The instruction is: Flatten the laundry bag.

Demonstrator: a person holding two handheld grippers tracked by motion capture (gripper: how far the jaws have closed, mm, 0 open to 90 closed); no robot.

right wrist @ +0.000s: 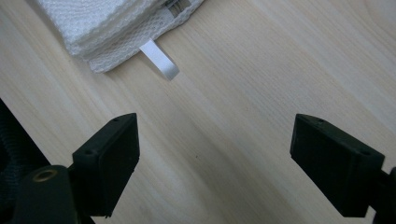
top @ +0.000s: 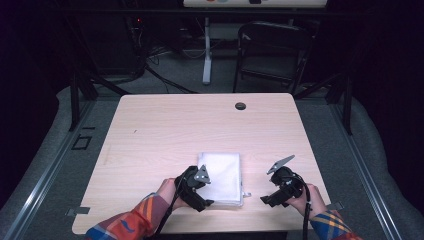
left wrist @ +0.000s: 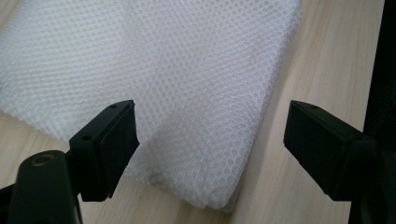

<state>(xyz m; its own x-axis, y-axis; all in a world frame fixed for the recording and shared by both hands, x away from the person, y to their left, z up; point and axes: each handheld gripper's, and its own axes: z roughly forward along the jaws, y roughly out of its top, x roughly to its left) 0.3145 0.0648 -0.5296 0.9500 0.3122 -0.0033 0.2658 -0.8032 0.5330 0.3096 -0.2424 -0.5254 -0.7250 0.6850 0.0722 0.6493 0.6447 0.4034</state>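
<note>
A folded white mesh bag (top: pixel 222 176) lies flat on the wooden table (top: pixel 190 130) near its front edge. My left gripper (top: pixel 205 192) is at the bag's near left corner, open, its jaws spread over the mesh (left wrist: pixel 177 84) with nothing between them. My right gripper (top: pixel 267 199) is open too, a short way right of the bag above bare wood. In the right gripper view the bag's corner (right wrist: pixel 116 23) shows a white fabric tab (right wrist: pixel 159 59) sticking out and a bit of dark zipper beside it.
A small dark round cap (top: pixel 240 105) sits in the table near its far edge. Beyond the table stand a black folding chair (top: pixel 272 50) and a white desk leg (top: pixel 206 50). Grey floor and metal rails flank both sides.
</note>
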